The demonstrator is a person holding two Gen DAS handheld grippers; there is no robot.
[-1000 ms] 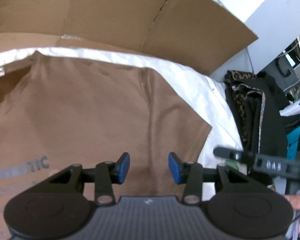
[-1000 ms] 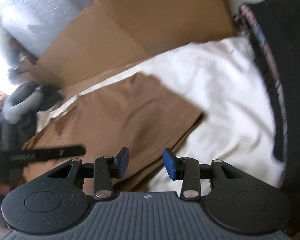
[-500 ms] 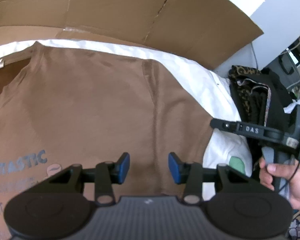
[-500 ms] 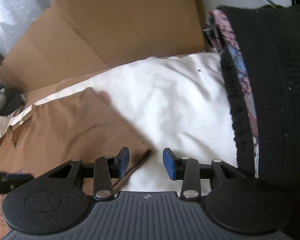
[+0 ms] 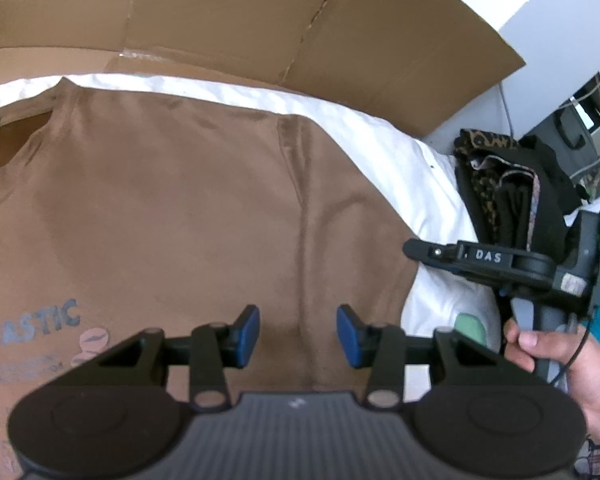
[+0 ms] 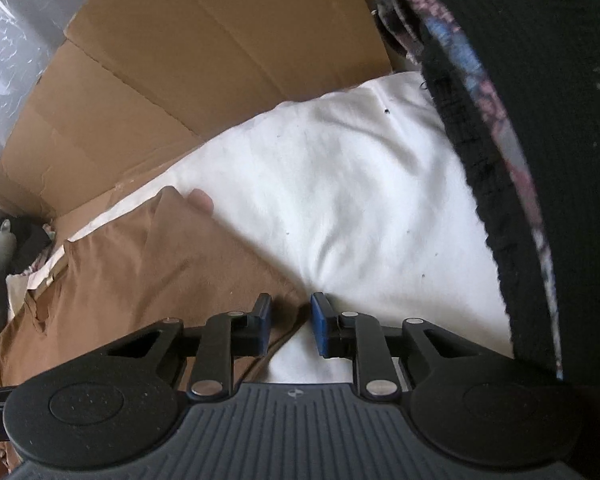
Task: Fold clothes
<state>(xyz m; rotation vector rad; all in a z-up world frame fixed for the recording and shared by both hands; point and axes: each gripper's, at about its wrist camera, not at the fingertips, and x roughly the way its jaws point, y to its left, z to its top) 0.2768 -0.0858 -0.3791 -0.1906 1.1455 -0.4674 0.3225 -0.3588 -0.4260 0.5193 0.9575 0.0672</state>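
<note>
The shirt (image 5: 188, 216) is showing "TASTIC". The right tool (image 6: 290, 322), marked "DAS", is closing around its sleeve edge; the left tool (image 5: 298, 334) is hanging apart over it.

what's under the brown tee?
The brown T-shirt lies flat on a white sheet, which shows bare past its sleeve and collar edges. Cardboard stands behind both. Whatever the sheet itself covers stays hidden beneath the shirt.
</note>
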